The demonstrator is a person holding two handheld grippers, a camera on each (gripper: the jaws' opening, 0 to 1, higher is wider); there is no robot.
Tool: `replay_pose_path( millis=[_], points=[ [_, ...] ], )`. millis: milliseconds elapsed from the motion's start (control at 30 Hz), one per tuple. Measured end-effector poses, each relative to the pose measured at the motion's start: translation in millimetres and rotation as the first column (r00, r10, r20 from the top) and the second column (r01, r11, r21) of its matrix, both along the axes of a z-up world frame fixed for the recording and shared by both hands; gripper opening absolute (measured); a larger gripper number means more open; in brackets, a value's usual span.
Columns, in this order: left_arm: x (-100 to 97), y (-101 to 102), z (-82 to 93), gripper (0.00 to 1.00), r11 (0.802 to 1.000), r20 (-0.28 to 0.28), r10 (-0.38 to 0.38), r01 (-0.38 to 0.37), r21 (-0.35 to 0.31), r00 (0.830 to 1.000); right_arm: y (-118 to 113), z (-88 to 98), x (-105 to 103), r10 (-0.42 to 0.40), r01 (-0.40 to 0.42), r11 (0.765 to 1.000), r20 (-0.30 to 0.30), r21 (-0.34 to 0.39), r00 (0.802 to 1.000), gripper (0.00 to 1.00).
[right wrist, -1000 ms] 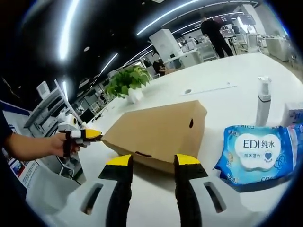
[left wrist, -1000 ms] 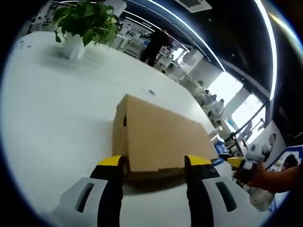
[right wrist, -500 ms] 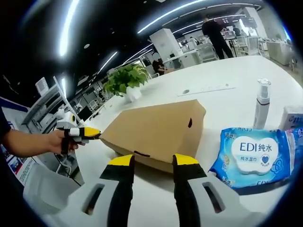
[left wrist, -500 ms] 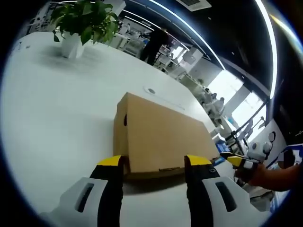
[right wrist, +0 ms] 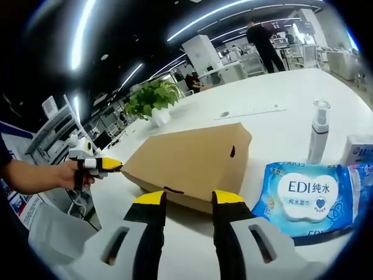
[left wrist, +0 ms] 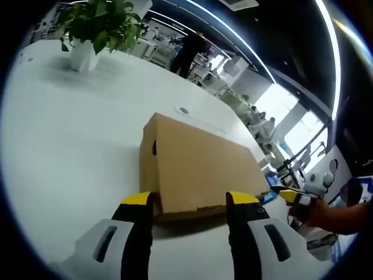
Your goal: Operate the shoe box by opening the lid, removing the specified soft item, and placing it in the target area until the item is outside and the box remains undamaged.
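The shoe box (left wrist: 198,172) is sitting closed on the white table (left wrist: 64,146), and both grippers are closing in on it from opposite long sides. The left gripper (left wrist: 190,201) is standing with its jaws spread wide and empty, their yellow tips just short of the box's lower lid edge, one tip near each end of that side. The right gripper (right wrist: 186,199) is doing the same across the box: jaws wide apart, holding nothing, tips hovering right at the near edge of the shoe box (right wrist: 192,160), where a small notch is showing in the lid.

The risk I am seeing is to the cardboard. If either gripper is pushing in or pinching hard at a corner, the lid could be creasing or tearing, and lifting one side alone could be sliding the whole box across the table toward the blue wipes pack (right wrist: 309,198) and the spray bottle (right wrist: 316,137) just beyond the box's far end. A potted plant (right wrist: 152,102) is standing well behind the box.
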State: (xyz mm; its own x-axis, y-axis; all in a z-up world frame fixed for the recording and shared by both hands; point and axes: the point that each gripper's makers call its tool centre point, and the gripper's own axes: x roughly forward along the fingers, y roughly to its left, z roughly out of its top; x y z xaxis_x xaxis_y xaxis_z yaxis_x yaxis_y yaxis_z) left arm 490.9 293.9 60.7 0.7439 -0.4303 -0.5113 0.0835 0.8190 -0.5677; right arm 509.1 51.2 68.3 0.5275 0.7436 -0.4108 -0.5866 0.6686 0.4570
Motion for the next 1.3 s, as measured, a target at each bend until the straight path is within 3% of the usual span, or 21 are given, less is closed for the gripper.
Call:
replay_pose_path(
  millis=[200, 467, 567, 733, 967, 1167, 1300],
  points=[
    [0.4, 0.2, 0.2, 0.52, 1.000, -0.002, -0.006, 0.006, 0.004, 1.000, -1.1, 0.0, 0.1, 0.002, -0.002, 1.000, 0.004, -0.004, 1.000, 0.27],
    [-3.1, 10.7, 8.9, 0.62, 0.997, 0.028, -0.009, 0.007, 0.076, 1.000, -10.4, 5.0, 0.4, -0.009, 0.010, 0.999, 0.033, -0.032, 0.999, 0.31],
    [-4.1, 14.7, 15.6, 0.70, 0.993, 0.047, -0.021, 0.016, 0.114, 0.999, -12.2, 12.2, -0.8, -0.013, 0.015, 0.999, 0.064, -0.040, 0.998, 0.40],
    [-1.3, 22.3, 22.4, 1.00, 0.990, 0.063, 0.011, -0.020, 0.141, 0.998, -15.5, 19.4, 0.5, -0.028, 0.035, 0.997, 0.103, -0.067, 0.994, 0.58],
    [-8.1, 23.3, 38.4, 1.00, 0.981, 0.111, -0.037, 0.014, 0.195, 0.993, -20.5, 37.3, 4.1, -0.036, 0.062, 0.989, 0.192, -0.135, 0.981, 0.85],
    [-28.5, 22.1, 49.3, 1.00, 0.962, 0.135, -0.101, 0.062, 0.266, 0.986, -24.1, 53.1, -8.2, -0.024, 0.063, 0.984, 0.233, -0.164, 0.972, 0.95],
    [-39.1, 22.9, 56.7, 1.00, 0.952, 0.162, -0.118, 0.065, 0.300, 0.980, -29.1, 57.2, -18.6, -0.032, 0.078, 0.980, 0.244, -0.182, 0.969, 0.96]
  ],
)
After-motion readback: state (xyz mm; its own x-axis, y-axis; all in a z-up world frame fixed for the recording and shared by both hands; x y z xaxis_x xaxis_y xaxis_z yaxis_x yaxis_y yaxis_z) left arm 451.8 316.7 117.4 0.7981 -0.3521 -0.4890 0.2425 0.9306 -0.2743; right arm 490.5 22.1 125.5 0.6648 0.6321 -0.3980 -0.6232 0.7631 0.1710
